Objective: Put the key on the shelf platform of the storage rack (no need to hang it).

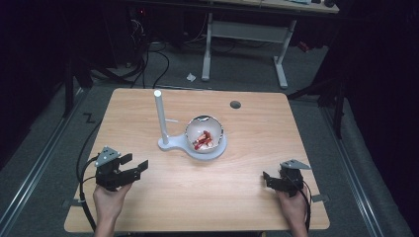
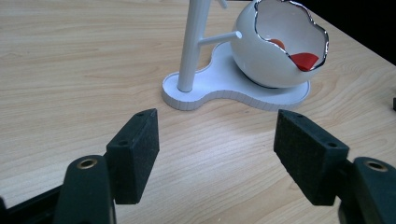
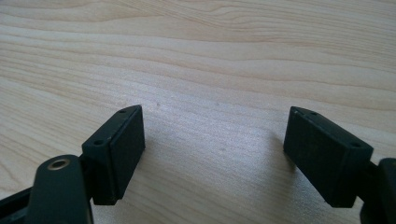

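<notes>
Two open tools, left tool (image 1: 138, 164) facing white bowl (image 1: 204, 134), stand post (image 1: 161, 118) between.

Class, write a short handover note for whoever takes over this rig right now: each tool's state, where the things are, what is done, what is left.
Left tool: open, holding nothing, aimed at the white stand.
Right tool: open, holding nothing, low over bare table.
Things: egg-shaped bowl sits on the stand's base beside its upright post, mid-table; red pieces lie inside the bowl.
Done: nothing gripped yet.
Left: probably bring the left tool to the stand or bowl and grip.
</notes>
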Action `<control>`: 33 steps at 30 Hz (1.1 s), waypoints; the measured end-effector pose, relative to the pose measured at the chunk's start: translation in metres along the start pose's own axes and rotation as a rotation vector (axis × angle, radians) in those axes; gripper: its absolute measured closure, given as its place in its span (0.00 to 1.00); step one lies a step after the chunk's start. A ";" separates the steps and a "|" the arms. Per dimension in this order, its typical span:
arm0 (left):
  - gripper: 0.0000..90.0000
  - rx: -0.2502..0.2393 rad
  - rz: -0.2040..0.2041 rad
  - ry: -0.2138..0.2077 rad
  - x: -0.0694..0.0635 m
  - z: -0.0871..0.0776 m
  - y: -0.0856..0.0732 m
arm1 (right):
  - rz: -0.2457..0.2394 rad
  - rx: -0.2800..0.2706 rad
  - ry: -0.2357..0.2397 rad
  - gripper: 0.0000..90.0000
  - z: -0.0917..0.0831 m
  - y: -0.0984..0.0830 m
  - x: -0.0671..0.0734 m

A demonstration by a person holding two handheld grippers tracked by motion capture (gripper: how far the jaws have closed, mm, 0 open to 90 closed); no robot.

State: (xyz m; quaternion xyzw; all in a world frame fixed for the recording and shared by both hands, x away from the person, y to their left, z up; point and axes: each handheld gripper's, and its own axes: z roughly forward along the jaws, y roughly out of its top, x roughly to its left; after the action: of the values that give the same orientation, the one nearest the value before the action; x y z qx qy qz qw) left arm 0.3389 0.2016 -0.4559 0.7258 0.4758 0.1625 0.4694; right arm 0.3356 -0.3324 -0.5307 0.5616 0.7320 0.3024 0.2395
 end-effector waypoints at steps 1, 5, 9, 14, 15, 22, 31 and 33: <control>0.35 0.003 -0.002 0.000 0.000 0.001 -0.001 | 0.000 0.000 0.000 0.23 0.000 0.000 0.000; 0.35 0.021 -0.001 -0.003 -0.001 0.006 -0.006 | 0.000 0.000 0.000 0.23 0.000 0.000 0.000; 0.33 0.029 0.002 0.008 -0.001 0.011 -0.012 | -0.001 0.000 0.000 0.23 0.000 0.000 0.000; 0.32 0.054 -0.006 0.012 0.000 0.019 -0.019 | 0.000 0.000 0.001 0.23 0.000 0.000 0.000; 0.31 0.055 -0.002 0.016 0.000 0.019 -0.020 | -0.001 0.000 0.000 0.23 0.000 0.000 0.000; 0.30 0.070 0.000 0.031 0.001 0.027 -0.028 | -0.002 -0.001 0.000 0.23 0.000 0.000 0.000; 0.26 0.107 0.015 0.054 0.002 0.038 -0.039 | -0.002 -0.001 0.000 0.23 0.000 0.000 0.000; 0.26 0.116 0.026 0.062 0.002 0.041 -0.041 | -0.002 -0.001 -0.001 0.23 0.000 0.000 0.000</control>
State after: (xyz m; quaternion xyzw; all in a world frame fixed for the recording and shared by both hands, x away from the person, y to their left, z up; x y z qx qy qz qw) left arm 0.3462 0.1863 -0.5111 0.7526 0.4894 0.1630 0.4093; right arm 0.3355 -0.3323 -0.5307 0.5607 0.7325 0.3022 0.2403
